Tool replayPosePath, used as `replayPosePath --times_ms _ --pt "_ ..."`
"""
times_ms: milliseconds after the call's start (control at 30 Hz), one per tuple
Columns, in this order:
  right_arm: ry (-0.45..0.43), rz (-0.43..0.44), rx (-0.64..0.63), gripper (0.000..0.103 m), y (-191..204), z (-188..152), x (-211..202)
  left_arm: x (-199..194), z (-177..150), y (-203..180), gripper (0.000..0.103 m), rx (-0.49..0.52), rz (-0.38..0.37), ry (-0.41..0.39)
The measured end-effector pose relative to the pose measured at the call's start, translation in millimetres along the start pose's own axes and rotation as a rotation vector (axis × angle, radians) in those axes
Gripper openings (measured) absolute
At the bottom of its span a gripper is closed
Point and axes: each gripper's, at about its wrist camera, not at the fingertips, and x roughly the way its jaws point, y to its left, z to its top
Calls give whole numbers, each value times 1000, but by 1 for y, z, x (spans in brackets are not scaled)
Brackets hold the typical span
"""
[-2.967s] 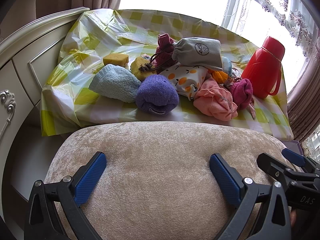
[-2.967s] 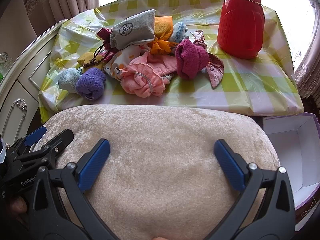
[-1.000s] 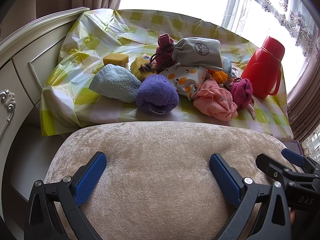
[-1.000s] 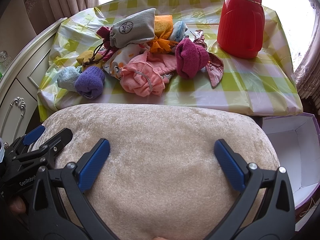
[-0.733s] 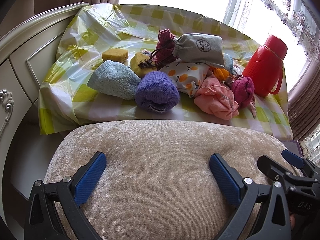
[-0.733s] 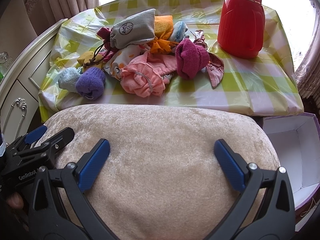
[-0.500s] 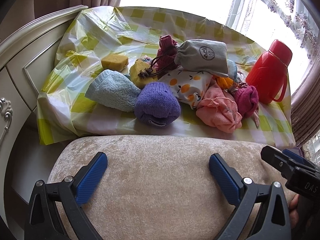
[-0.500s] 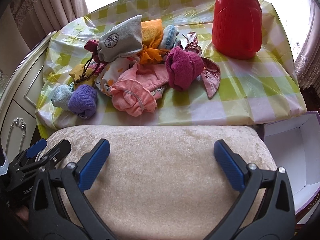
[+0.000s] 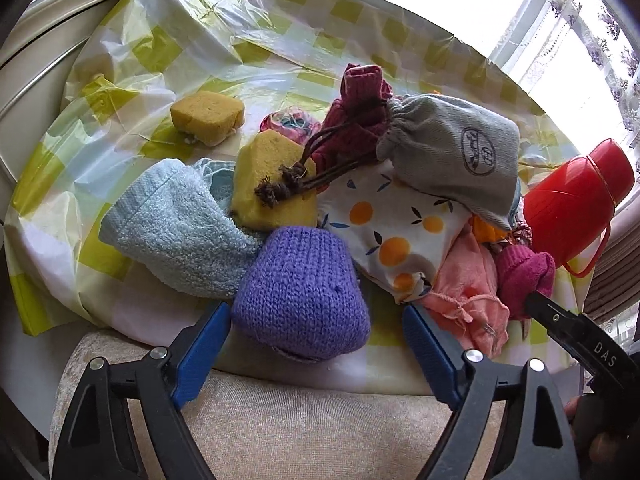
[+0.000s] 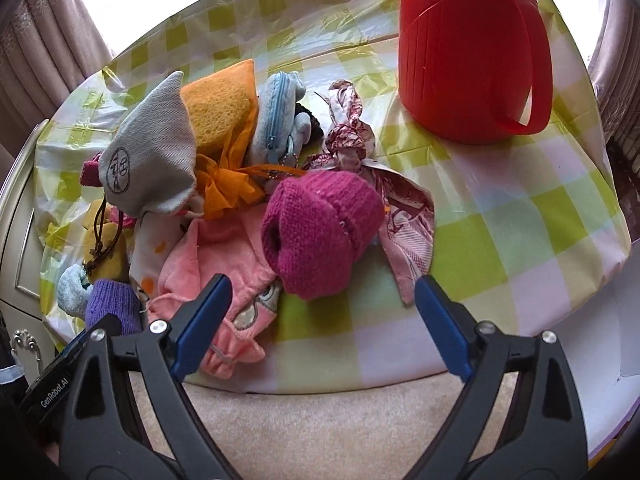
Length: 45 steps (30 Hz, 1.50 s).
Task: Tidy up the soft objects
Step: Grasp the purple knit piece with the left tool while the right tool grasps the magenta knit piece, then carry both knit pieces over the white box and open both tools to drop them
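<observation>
Left hand-held gripper: released, purple knitted sock ball directly ahead between fingers; right hand-held gripper: released, magenta sock ball ahead

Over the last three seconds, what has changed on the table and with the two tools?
Both tools moved forward from over the beige cushion to the pile. The left tool now frames the purple knitted sock ball; the right tool lines up with the magenta knitted sock ball. Both are open, gripping nothing. The soft items and the red plastic jug stayed put.
</observation>
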Motion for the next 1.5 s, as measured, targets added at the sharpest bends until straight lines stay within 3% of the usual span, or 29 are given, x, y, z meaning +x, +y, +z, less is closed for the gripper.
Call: replayPosePath --times_ms 67,133,167,200,300,600,933,1100,1267,1500 --pt "-13 -12 1 91 0 7 4 6 2 1 79 -9 5 11" --pt "-5 -14 8 81 0 12 11 11 2 2 69 -15 -3 24" --pt "11 -9 14 69 0 14 15 12 2 2 68 -14 -5 22" --pt "29 1 18 50 -1 14 18 14 3 3 63 -11 -6 16" --pt "26 24 26 35 -5 9 17 12 2 2 57 -5 -5 -1" --pt "-47 74 -15 26 -8 -10 -19 -24 -16 -13 55 37 -24 -117" --pt "-138 62 9 25 -52 -32 -75 -63 -39 -79 55 182 -154 -198" --pt "-162 9 59 25 -94 -42 -101 -74 -56 -126 55 296 -237 -201" --pt "-204 -104 97 25 -141 -51 -125 -81 -72 -171 55 388 -345 -176" --pt "-223 -228 199 25 -202 -62 -148 -87 -106 -239 56 526 -493 -101"
